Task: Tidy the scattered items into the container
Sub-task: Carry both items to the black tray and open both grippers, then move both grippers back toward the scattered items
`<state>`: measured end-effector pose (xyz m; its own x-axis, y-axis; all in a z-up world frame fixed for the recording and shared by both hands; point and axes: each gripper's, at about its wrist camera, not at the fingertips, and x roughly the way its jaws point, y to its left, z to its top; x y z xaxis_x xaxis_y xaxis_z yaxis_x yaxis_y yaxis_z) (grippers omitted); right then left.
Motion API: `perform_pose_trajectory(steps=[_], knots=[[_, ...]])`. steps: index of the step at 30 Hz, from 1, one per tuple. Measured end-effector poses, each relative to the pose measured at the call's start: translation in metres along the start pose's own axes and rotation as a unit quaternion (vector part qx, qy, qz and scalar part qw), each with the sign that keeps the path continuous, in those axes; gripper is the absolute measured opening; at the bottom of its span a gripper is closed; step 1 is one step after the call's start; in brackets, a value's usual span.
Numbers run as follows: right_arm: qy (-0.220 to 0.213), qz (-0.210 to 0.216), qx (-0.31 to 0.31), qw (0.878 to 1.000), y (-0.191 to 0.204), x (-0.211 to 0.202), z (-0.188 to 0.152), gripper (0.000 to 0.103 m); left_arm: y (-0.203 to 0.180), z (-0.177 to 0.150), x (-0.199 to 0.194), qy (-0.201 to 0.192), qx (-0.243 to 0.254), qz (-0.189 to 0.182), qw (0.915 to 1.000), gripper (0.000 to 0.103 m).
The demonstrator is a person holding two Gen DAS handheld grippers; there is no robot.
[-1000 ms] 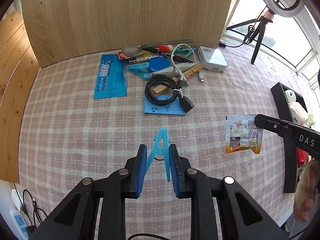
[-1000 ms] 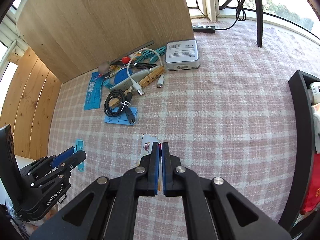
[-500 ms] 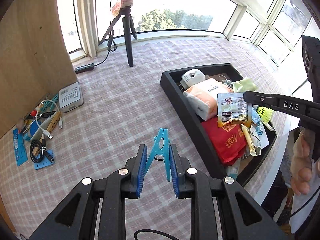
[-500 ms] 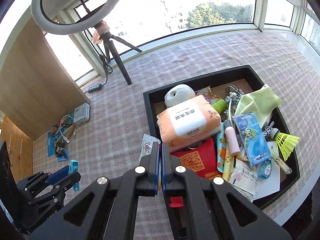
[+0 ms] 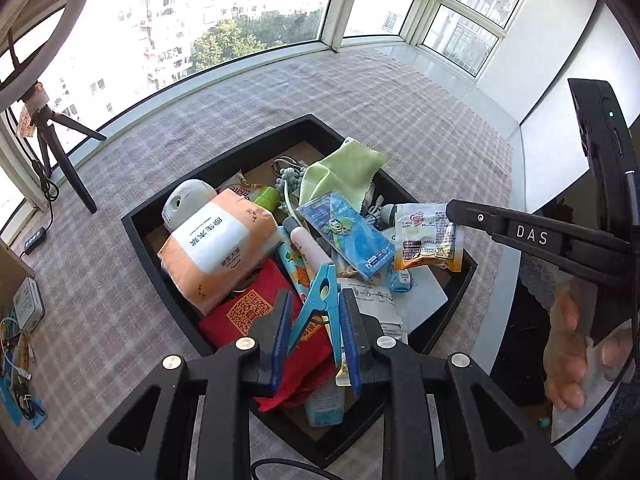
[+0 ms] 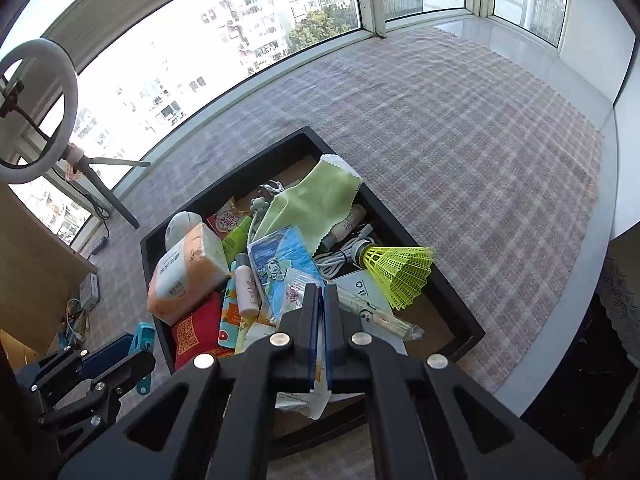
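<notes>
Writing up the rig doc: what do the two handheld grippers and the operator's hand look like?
Both are matte black plastic with triangular cut-outs and silver screw heads. The left gripper has blue ribbed pads and a black cable below it. The right gripper has the same blue pads; its side reads "DAS", its rear block has a green LED. The hand behind it is bare, no sleeve visible.

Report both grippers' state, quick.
Left gripper: closed on the blue clothespin.
Right gripper: closed on the sachet.
</notes>
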<state>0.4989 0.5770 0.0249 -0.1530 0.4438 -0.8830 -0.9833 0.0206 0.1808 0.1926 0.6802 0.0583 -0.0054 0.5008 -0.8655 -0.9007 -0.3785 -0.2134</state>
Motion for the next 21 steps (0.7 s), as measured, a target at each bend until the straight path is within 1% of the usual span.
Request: perform_pose_trajectory(steps=[1, 3, 4, 6, 8, 12, 17, 21], knots=[[0.007, 0.001, 0.007, 1.000, -0.004, 0.002, 0.001, 0.008, -0.002, 0.002, 0.002, -0.001, 0.000, 0.003, 1.0000, 0.045], [0.007, -0.006, 0.016, 1.000, -0.009, 0.004, 0.003, 0.032, -0.002, 0.003, 0.001, -0.006, 0.001, 0.007, 1.0000, 0.046], [0.001, -0.009, 0.015, 1.000, -0.010, 0.003, 0.003, 0.034, 0.000, 0.002, 0.002, -0.007, 0.002, 0.012, 0.9999, 0.046], [-0.003, -0.011, 0.012, 1.000, -0.008, 0.003, 0.002, 0.035, 0.005, -0.001, 0.002, -0.006, -0.001, 0.015, 0.9999, 0.046], [-0.002, -0.004, 0.008, 1.000, -0.003, 0.004, 0.001, 0.035, 0.015, -0.005, 0.001, -0.005, -0.009, 0.022, 0.9997, 0.046], [-0.002, 0.007, -0.019, 1.000, 0.019, 0.008, -0.001, 0.035, 0.043, -0.015, -0.006, -0.008, -0.030, 0.040, 0.9987, 0.046], [0.006, 0.026, -0.076, 0.997, 0.068, 0.014, -0.008, 0.034, 0.093, -0.037, -0.021, -0.010, -0.068, 0.068, 0.9953, 0.046], [0.015, 0.045, -0.127, 0.991, 0.116, 0.020, -0.018, 0.034, 0.143, -0.060, -0.031, -0.014, -0.105, 0.102, 0.9892, 0.046]])
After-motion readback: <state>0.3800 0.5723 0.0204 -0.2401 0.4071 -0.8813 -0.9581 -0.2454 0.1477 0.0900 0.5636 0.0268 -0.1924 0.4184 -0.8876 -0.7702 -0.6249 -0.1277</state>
